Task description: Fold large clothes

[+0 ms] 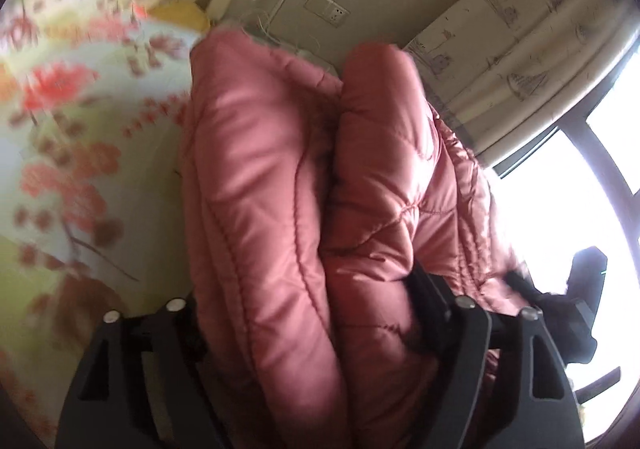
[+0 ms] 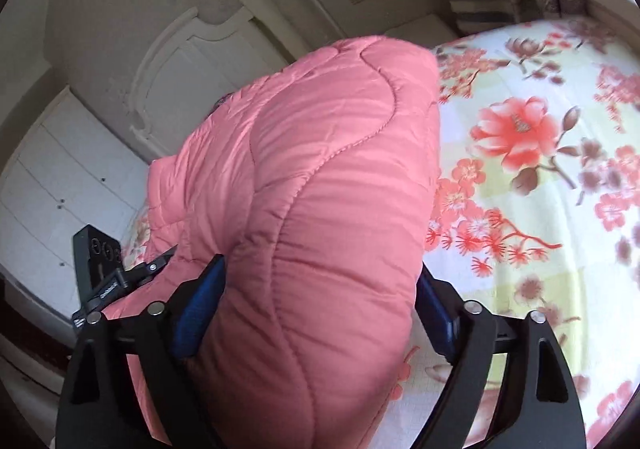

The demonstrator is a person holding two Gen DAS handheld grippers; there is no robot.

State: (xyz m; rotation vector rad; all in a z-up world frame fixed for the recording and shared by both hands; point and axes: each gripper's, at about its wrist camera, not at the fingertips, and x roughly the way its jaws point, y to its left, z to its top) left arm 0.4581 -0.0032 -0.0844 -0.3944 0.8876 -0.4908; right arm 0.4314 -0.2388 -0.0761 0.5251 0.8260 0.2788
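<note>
A pink quilted padded jacket [image 1: 280,185] fills the middle of the left wrist view, bunched in two thick rolls. My left gripper [image 1: 312,313] is shut on it, fingertips buried in the fabric. In the right wrist view the same jacket [image 2: 320,189] bulges up between the blue pads [image 2: 200,309] of my right gripper [image 2: 320,313], which is shut on it. The jacket is lifted above the floral bed sheet [image 2: 540,177]. The other gripper's black body [image 2: 100,269] shows at the left, beside the jacket.
The floral sheet [image 1: 60,129] covers the bed. A white headboard [image 2: 192,61] and white drawers [image 2: 52,185] stand behind it. A patterned curtain [image 1: 520,45] hangs by a bright window [image 1: 580,189]. A wall socket [image 1: 328,9] is on the beige wall.
</note>
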